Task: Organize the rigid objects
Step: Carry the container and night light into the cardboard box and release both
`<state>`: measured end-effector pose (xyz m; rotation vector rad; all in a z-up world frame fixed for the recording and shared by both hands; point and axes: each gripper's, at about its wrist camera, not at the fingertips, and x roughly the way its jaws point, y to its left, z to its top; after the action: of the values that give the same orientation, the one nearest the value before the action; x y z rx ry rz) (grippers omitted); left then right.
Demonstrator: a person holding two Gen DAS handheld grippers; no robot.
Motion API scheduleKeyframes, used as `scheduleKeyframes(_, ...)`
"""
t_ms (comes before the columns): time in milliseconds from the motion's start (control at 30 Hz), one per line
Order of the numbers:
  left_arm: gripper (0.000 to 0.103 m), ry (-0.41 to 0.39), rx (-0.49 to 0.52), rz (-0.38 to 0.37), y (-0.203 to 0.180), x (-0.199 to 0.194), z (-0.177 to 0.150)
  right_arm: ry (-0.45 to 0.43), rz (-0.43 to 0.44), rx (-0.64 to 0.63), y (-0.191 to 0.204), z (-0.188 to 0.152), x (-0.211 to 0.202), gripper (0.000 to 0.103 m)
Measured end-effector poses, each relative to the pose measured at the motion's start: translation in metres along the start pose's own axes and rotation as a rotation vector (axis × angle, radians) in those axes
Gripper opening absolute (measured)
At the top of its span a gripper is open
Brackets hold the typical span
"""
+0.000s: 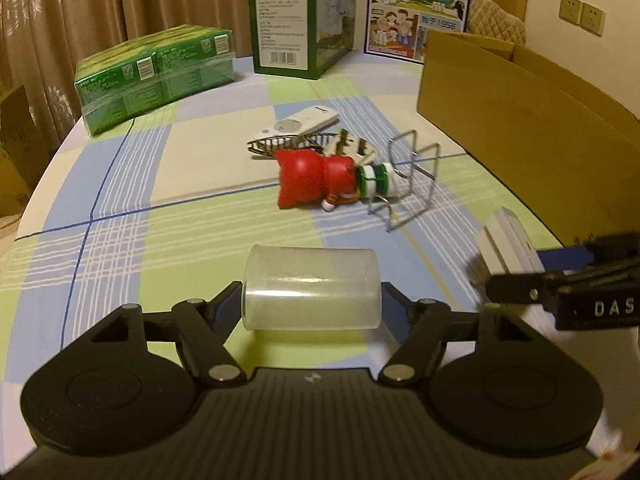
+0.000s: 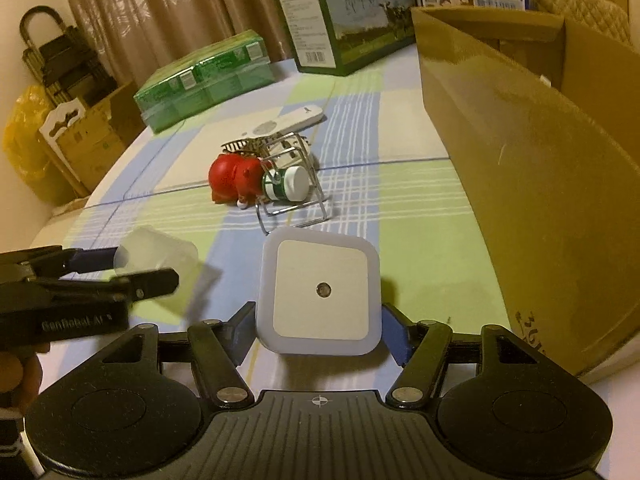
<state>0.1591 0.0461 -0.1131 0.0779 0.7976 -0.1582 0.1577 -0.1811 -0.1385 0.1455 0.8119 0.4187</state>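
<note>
My left gripper [image 1: 311, 300] is shut on a translucent plastic cup [image 1: 311, 287], held sideways above the table; the cup also shows in the right wrist view [image 2: 158, 254]. My right gripper [image 2: 319, 322] is shut on a white square night light [image 2: 319, 294], also visible in the left wrist view [image 1: 506, 246]. Further out on the table lie a red toy figure [image 1: 310, 178], a green-and-white bottle [image 1: 374, 179], a wire rack [image 1: 408, 176], a white remote [image 1: 298, 122] and wooden slatted pieces [image 1: 320, 145] in a cluster.
A large open cardboard box [image 2: 532, 184] stands on the right. A green shrink-wrapped pack [image 1: 154, 76], a green milk carton box [image 1: 300, 20] and a blue milk box [image 1: 418, 8] stand at the far edge. The checked tablecloth [image 1: 160, 208] covers the table.
</note>
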Motion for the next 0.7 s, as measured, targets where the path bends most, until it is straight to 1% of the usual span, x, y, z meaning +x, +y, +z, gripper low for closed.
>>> scheduleKeyframes(200,0.068,-0.011,-0.009,-0.001,-0.016,-0.015,-0.011,-0.042,-0.049,-0.061,0.011,-0.004,-0.023,0.062)
scheduleKeyframes(300,0.068,-0.029,-0.034,-0.003,-0.022,-0.027,-0.011,-0.069,-0.063,-0.090,0.016,-0.005,-0.040,0.062)
scheduleKeyframes(400,0.068,-0.067,-0.064,0.007,-0.029,-0.046,-0.008,-0.107,-0.077,-0.115,0.021,-0.004,-0.061,0.062)
scheduleKeyframes(500,0.068,-0.103,-0.071,0.020,-0.038,-0.068,-0.002,-0.146,-0.087,-0.133,0.025,-0.002,-0.085,0.062)
scheduleKeyframes(567,0.068,-0.124,-0.073,0.030,-0.046,-0.083,0.003,-0.170,-0.092,-0.133,0.026,0.000,-0.101,0.062)
scheduleKeyframes(700,0.068,-0.148,-0.077,0.019,-0.061,-0.110,0.013,-0.192,-0.095,-0.113,0.018,0.003,-0.129,0.062)
